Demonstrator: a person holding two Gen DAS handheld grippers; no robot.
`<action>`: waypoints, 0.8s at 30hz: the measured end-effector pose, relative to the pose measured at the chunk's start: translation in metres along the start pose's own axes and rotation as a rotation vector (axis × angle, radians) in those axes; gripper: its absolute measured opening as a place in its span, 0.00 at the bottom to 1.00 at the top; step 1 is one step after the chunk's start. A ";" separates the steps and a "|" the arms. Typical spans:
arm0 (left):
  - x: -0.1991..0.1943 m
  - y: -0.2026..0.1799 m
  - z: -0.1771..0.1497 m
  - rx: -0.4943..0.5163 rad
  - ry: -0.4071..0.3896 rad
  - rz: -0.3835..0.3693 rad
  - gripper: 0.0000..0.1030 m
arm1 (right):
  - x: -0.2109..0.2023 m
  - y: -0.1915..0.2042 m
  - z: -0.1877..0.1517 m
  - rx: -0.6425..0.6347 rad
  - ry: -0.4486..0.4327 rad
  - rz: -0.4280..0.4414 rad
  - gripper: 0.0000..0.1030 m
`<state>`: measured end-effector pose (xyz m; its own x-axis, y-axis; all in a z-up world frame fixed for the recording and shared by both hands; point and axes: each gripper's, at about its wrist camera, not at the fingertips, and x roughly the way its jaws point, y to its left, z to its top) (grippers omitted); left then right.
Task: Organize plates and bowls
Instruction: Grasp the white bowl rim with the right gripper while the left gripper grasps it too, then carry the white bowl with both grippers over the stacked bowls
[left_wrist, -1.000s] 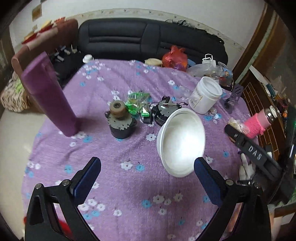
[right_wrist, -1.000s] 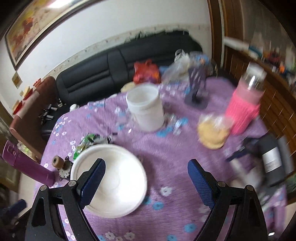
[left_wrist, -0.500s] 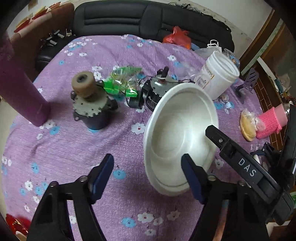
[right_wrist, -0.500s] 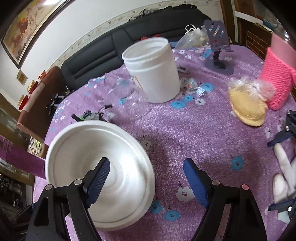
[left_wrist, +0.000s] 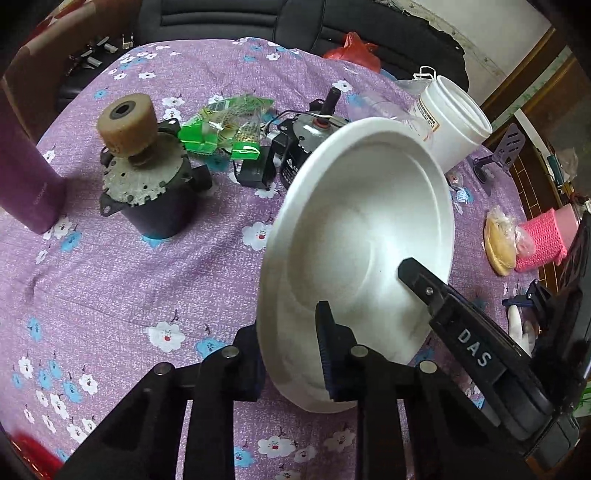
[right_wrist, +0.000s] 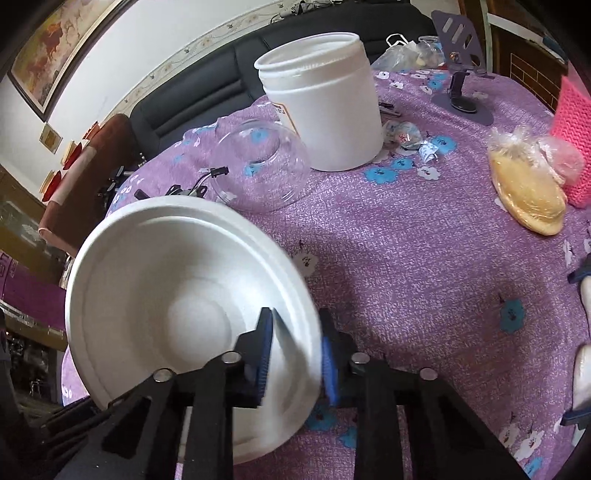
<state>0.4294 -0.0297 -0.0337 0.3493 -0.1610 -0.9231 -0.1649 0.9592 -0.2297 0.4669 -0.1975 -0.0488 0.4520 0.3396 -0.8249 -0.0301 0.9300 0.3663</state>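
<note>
A wide white bowl (left_wrist: 362, 229) is tilted over the purple flowered tablecloth (left_wrist: 129, 288). My left gripper (left_wrist: 290, 325) is closing on its near rim, one blue pad inside the bowl and the other outside, both pressing the wall. In the right wrist view the same white bowl (right_wrist: 166, 288) fills the lower left. My right gripper (right_wrist: 295, 317) is closing on its right rim, with the rim pinched between the pads. One of the right gripper's fingers (left_wrist: 443, 295), marked DAS, reaches into the bowl from the right. A clear glass bowl (right_wrist: 258, 166) lies upside down behind it.
A white plastic jar (right_wrist: 325, 99) stands behind the glass bowl. Two small motors (left_wrist: 147, 184) (left_wrist: 314, 129) and green wrappers (left_wrist: 221, 129) lie left of the white bowl. A purple bottle (left_wrist: 26, 177) stands far left. A yellow bag (right_wrist: 528, 192), pink knit sleeve (right_wrist: 576, 122) and phone stand (right_wrist: 461, 85) are to the right.
Both grippers came down from above the table onto opposite rims of the white bowl and went from wide open to closed on it. The bowl now stands tilted.
</note>
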 end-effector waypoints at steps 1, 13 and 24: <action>-0.002 0.001 -0.001 -0.003 -0.003 -0.001 0.22 | -0.001 0.000 -0.001 0.003 0.003 0.008 0.22; -0.042 0.003 -0.052 0.006 -0.031 0.016 0.22 | -0.050 0.009 -0.036 -0.016 -0.026 0.049 0.20; -0.073 0.011 -0.122 0.002 -0.029 0.014 0.22 | -0.101 0.022 -0.093 -0.065 -0.065 0.070 0.20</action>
<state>0.2896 -0.0359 -0.0064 0.3736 -0.1412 -0.9168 -0.1678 0.9617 -0.2165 0.3376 -0.1980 0.0027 0.5034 0.3964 -0.7678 -0.1209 0.9121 0.3916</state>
